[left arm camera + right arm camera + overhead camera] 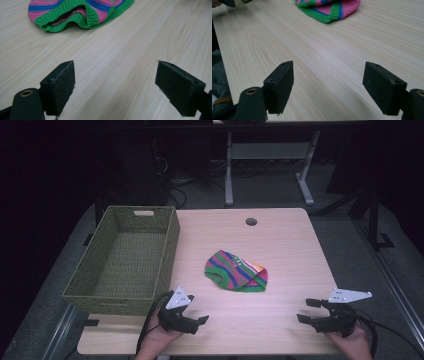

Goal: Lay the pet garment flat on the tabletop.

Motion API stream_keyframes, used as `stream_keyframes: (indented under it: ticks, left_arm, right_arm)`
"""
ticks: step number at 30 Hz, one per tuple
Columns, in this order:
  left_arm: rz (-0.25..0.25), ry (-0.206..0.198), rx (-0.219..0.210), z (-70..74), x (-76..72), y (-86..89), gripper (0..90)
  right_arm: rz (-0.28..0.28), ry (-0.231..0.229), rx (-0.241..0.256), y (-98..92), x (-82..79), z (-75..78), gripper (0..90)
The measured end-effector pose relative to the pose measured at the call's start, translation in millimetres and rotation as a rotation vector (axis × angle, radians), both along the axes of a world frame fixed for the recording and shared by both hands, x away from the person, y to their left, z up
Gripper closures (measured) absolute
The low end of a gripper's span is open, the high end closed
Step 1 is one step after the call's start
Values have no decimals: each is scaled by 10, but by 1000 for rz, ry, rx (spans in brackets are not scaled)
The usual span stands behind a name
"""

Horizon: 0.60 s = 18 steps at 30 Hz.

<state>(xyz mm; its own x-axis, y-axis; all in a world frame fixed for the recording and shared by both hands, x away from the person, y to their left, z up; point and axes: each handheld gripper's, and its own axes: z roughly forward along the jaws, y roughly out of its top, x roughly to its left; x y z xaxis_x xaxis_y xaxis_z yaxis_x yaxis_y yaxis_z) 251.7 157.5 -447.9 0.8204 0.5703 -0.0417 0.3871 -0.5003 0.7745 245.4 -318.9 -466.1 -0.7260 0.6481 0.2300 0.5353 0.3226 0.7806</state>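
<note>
A: The striped knit hat [236, 271] is seen lying near the middle of the tabletop [280, 240], a little toward the near side. It is flattened and slightly crumpled, with bands of green, pink and blue. In the left gripper view its green ribbed rim [72, 21] is turned toward the camera and a dark opening can be seen under it.

B: And how are the two tools placed?

A: The left tool [197, 319] is held at the near edge of the tabletop, just in front of the basket's near corner. Its jaws are spread wide and nothing is gripped between them; bare wood is seen between the pads [61, 86]. The right tool [309, 311] is held at the near right corner, well apart from the hat. Its jaws are also wide apart and nothing is held; plain wood is seen between the pads [280, 85] there too.

B: Is the hat touched by either tool?

A: No. It lies ahead of both, between them, nearer to the left one.

B: What else is found on the tabletop?

A: A green woven basket [167, 245] is placed along the left side, with a handle slot in its far wall. A round cable hole [251, 221] is cut near the far edge.
</note>
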Motion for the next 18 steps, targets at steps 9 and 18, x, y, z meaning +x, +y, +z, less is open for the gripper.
stream_keyframes:
  ticks: [9,18]
  left_arm:
    - [4,9,-45,7,-7,18,159]
    - [13,13,-53,5,-19,37,159]
  right_arm:
    - [26,-8,-13,130,45,55,234]
    - [86,-3,-56,322,174,221,215]
